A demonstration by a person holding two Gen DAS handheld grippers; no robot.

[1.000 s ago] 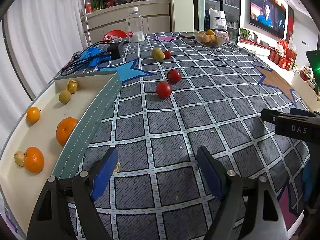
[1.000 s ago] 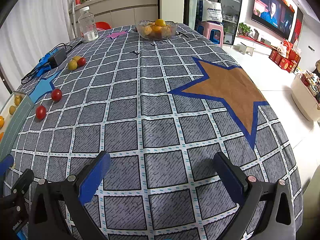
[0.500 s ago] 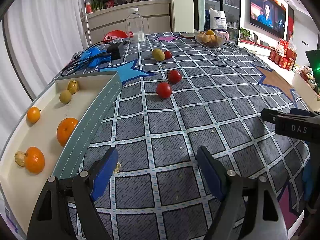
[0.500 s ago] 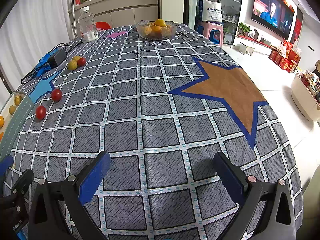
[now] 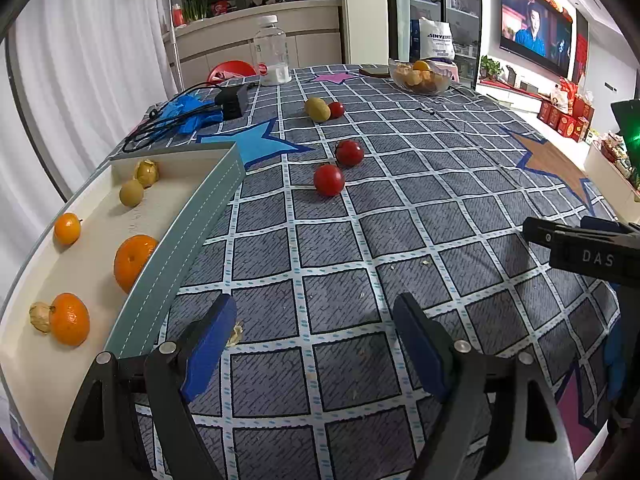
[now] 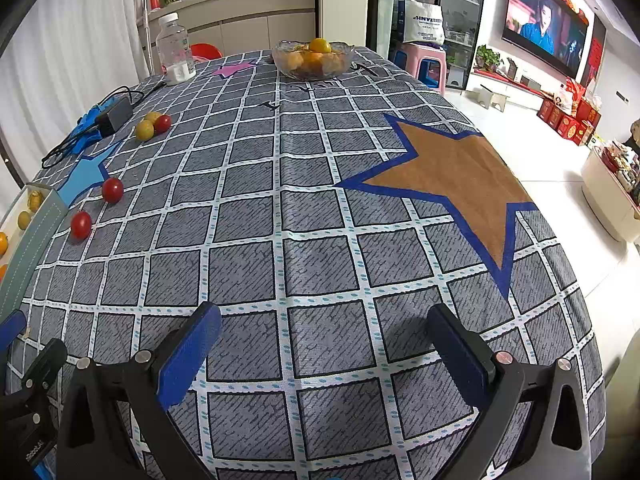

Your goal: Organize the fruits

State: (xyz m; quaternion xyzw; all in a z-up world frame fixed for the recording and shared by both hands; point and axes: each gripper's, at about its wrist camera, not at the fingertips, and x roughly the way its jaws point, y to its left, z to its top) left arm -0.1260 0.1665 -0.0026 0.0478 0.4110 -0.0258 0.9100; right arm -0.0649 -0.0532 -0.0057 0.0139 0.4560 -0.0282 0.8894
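Left tongs [image 5: 308, 344]: spread wide, nothing between the pads, poised over bare cloth just beside the tray's near wall.
Right tongs [image 6: 324, 344]: also wide and empty, over the bench, well apart from the tray.
Tray [image 5: 192, 216]: cream inside, grey-green wall; it already holds three oranges [image 5: 134, 262], two small yellow-green fruits and a husked one.
Loose fruit: two tomatoes [image 5: 329, 179] lie close together on the bench, beyond the tray's far corner; a kiwi [image 5: 317, 109] touching a smaller tomato sits further from the tray still.
Glass bowl [image 5: 420, 78]: far from the tray, full of oranges.
Risk, rolling: the tomatoes are round and smooth, so a pad nudging one off-centre would likely send it across the cloth.
Risk, squeeze: closing hard could split the thin skin.
Risk, neighbour: the pair sit close; wide tongs could knock the second one.
Risk, tray wall: a low carry may clip the wall.
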